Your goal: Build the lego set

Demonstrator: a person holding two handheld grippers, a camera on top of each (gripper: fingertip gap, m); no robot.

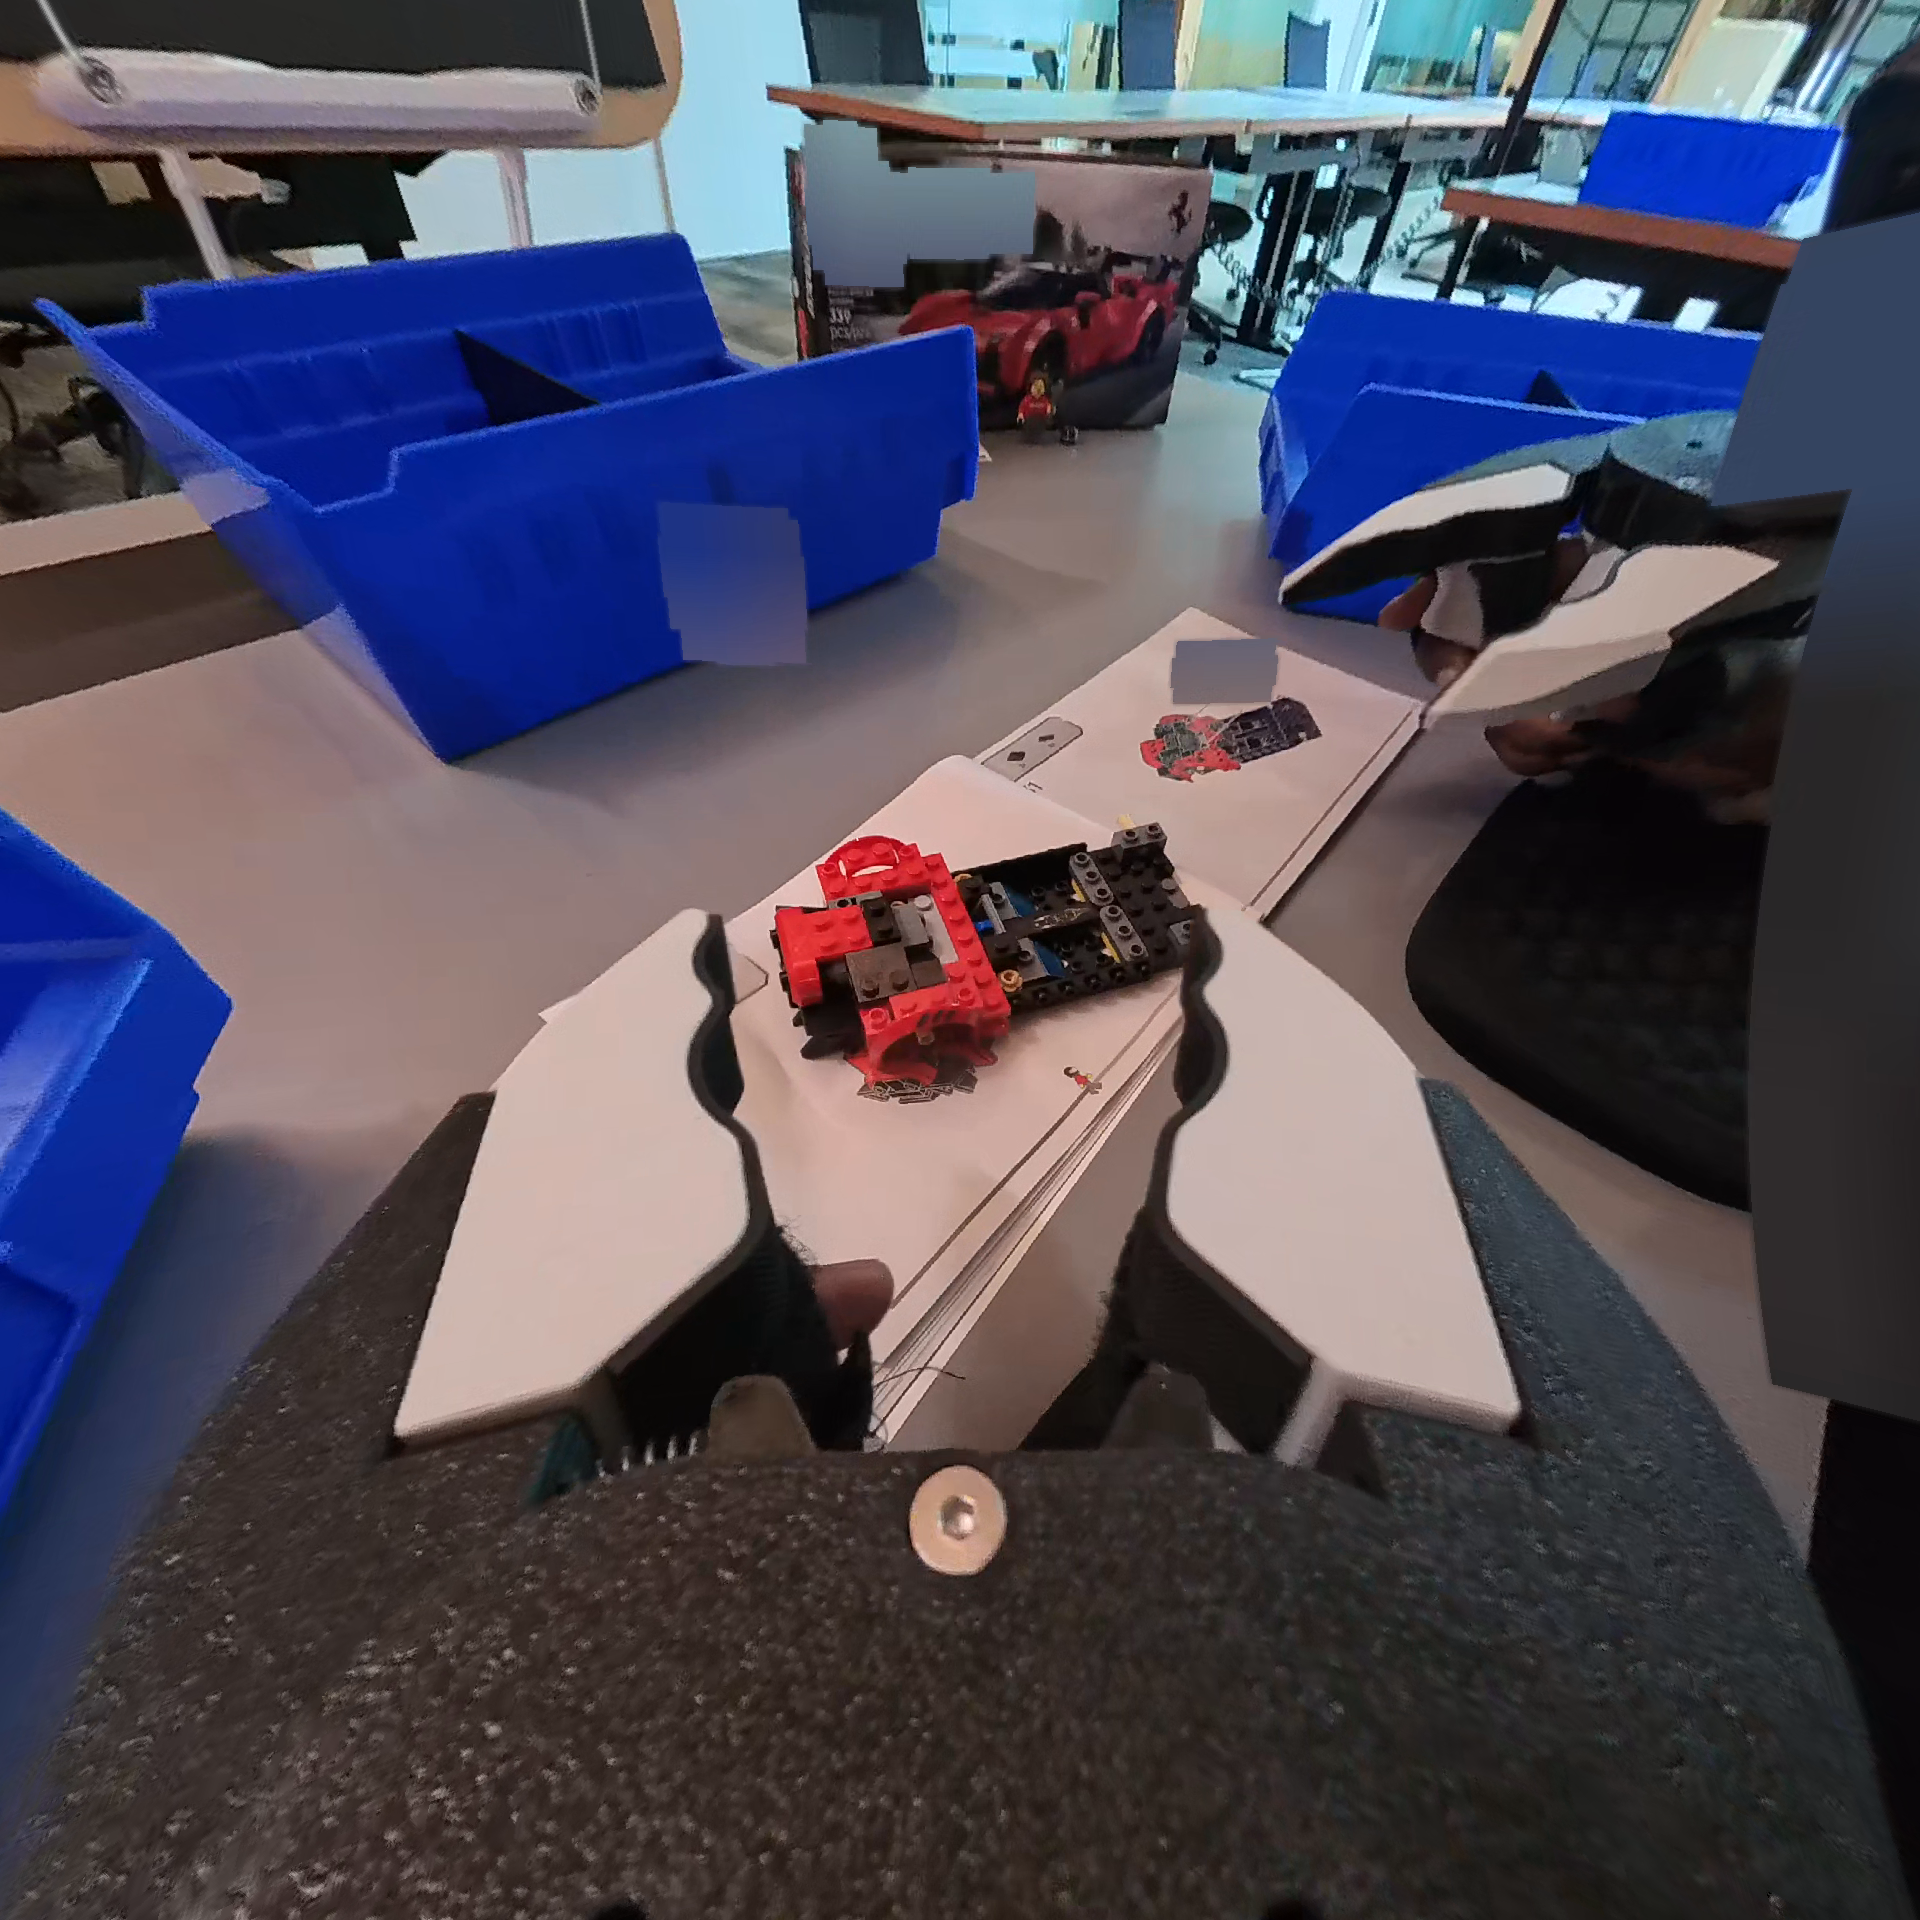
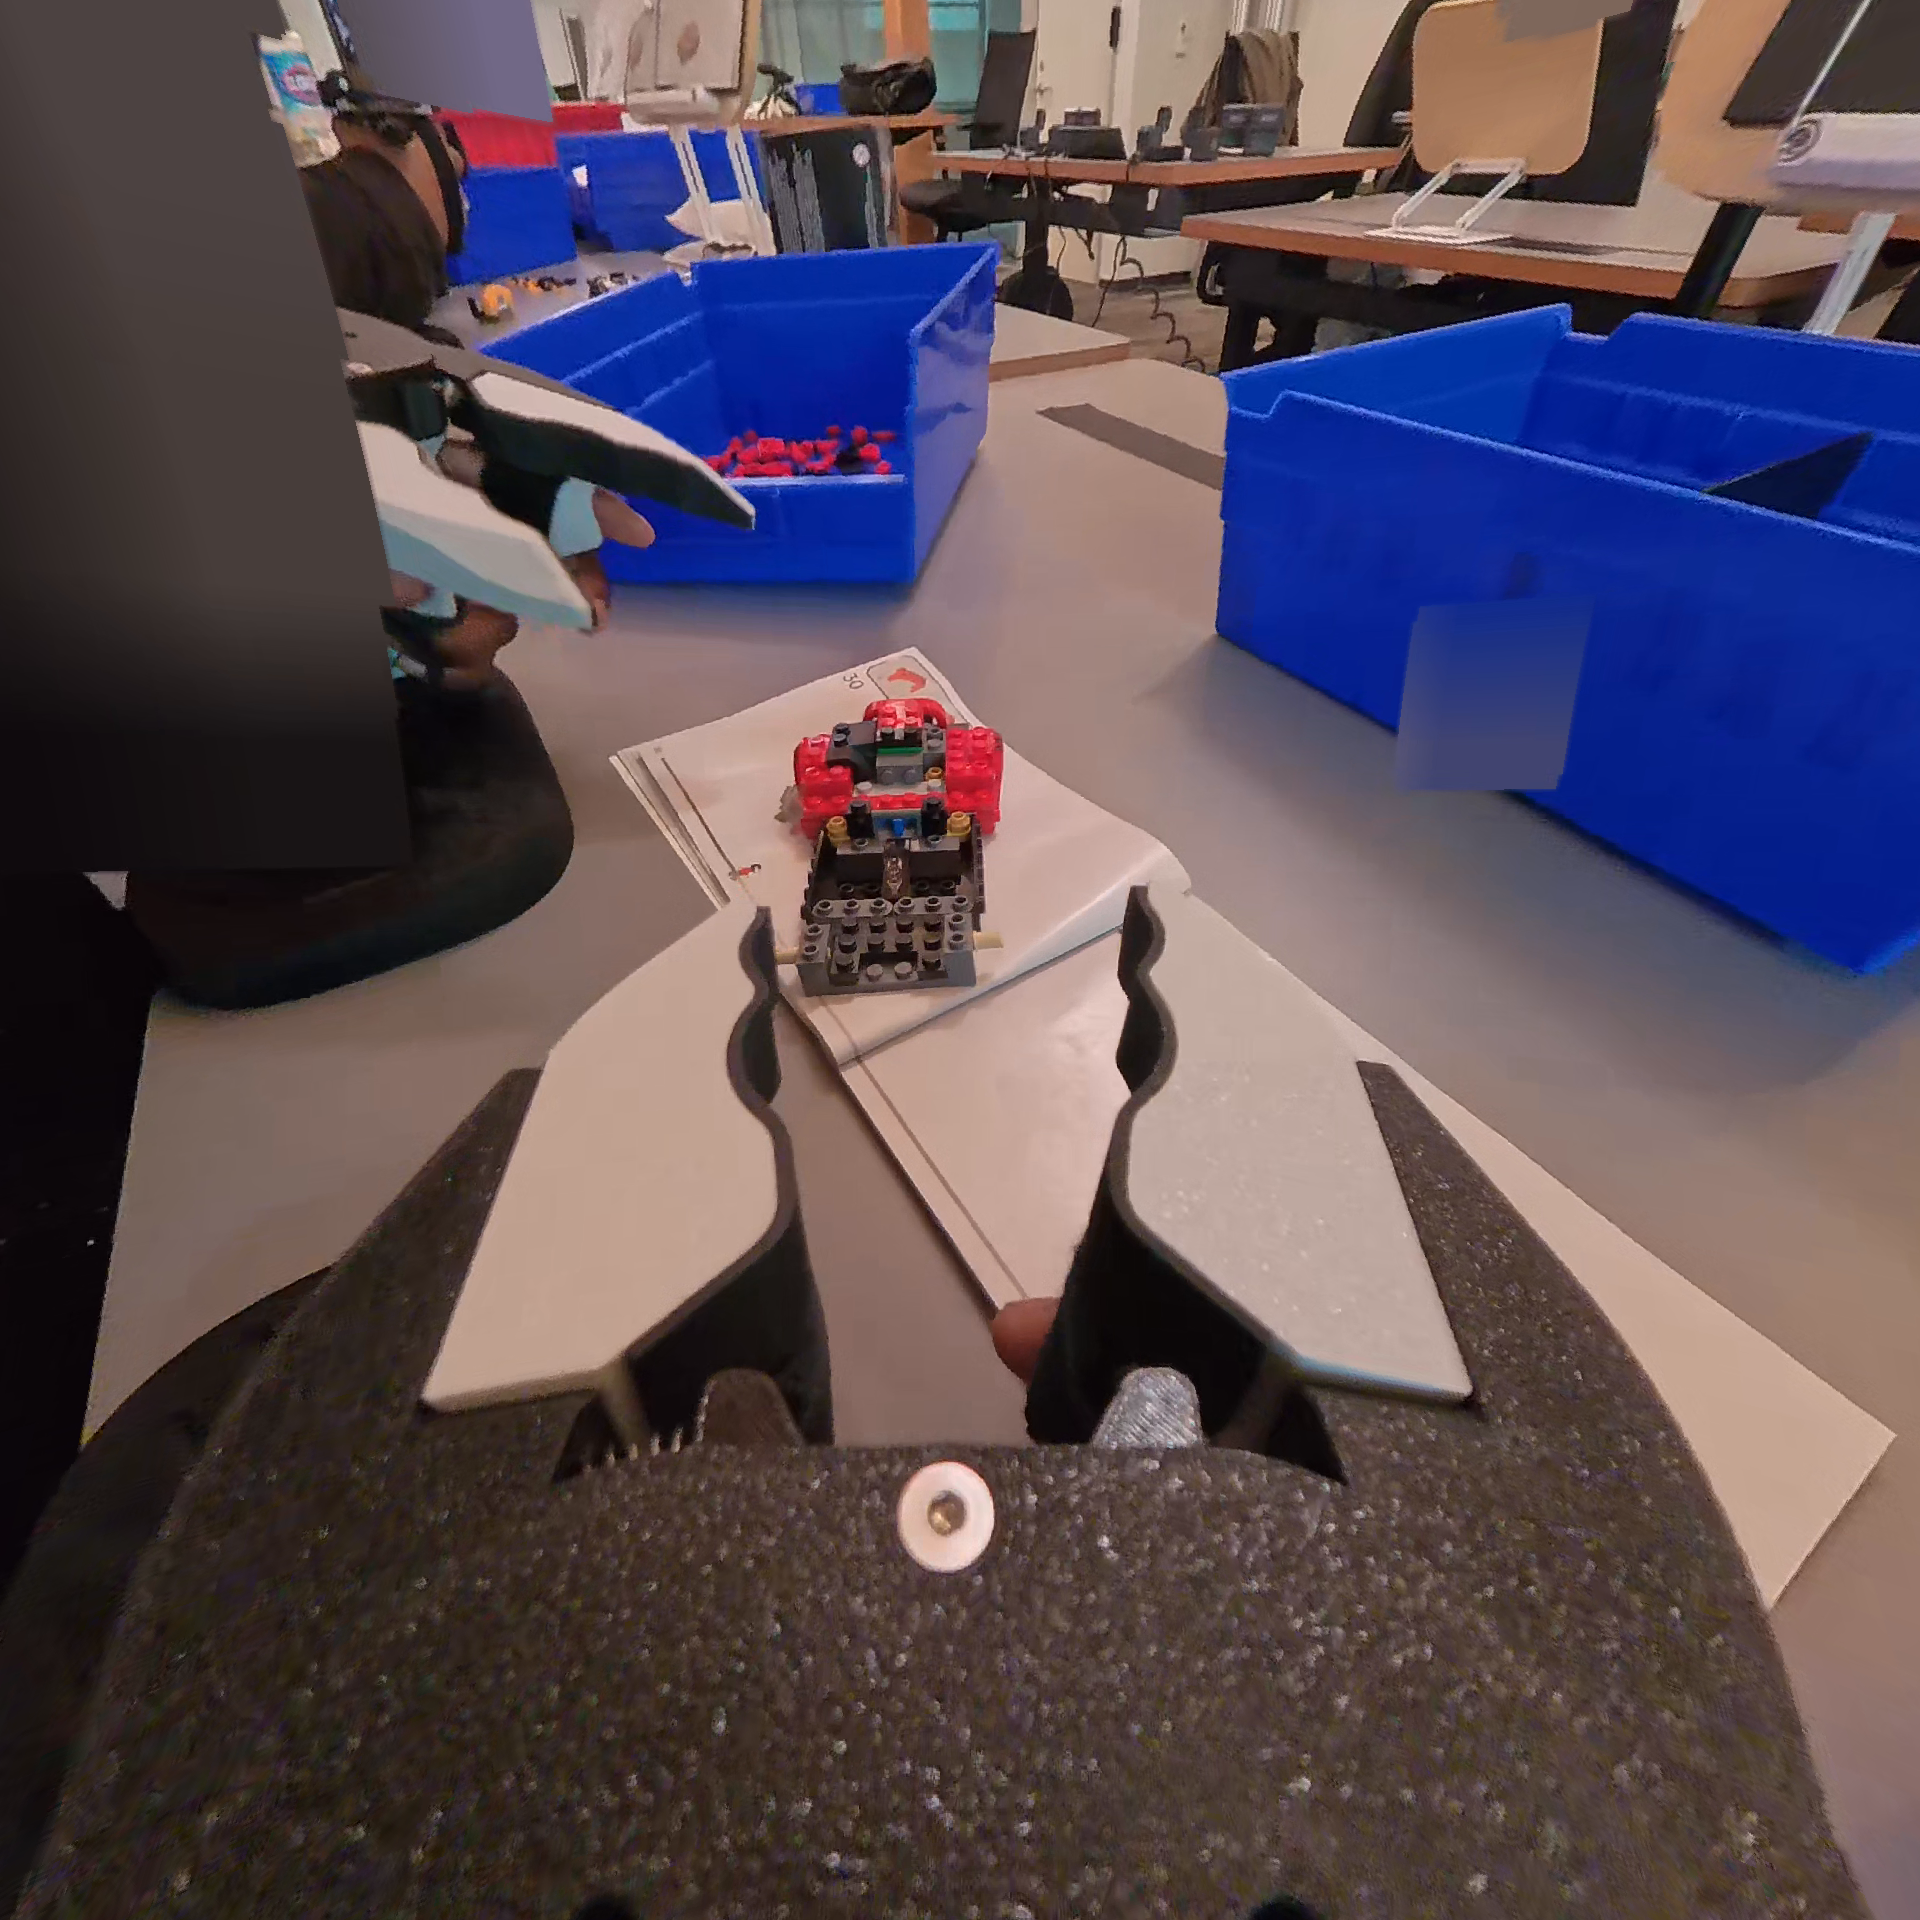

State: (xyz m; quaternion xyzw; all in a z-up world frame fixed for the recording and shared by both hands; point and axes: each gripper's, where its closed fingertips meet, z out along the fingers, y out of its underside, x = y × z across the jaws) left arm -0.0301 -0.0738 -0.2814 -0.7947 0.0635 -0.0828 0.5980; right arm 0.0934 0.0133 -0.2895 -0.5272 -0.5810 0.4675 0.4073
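The left claw [image 1: 951, 961], its white fingers spread apart and holding nothing, hovers low over the grey counter [image 1: 343, 883], just short of a half-built red-and-black brick car [image 1: 987, 951]. The car rests on the open white instruction booklet [image 1: 935, 1164] (its red end towards the left claw, its black studded chassis towards the right). The right claw [image 2: 945, 935] is likewise apart and empty, facing the car's dark end from just beside it; in the left wrist view it hangs above the booklet's far page. Past the booklet stand open blue plastic bins: a divided one [image 1: 540, 499] on the counter's far side and another [image 2: 790, 416] holding loose red pieces [image 2: 800, 452]. Behind them the printed cardboard set box [image 1: 1039, 291] stands upright, a small minifigure [image 1: 1036, 405] at its foot.
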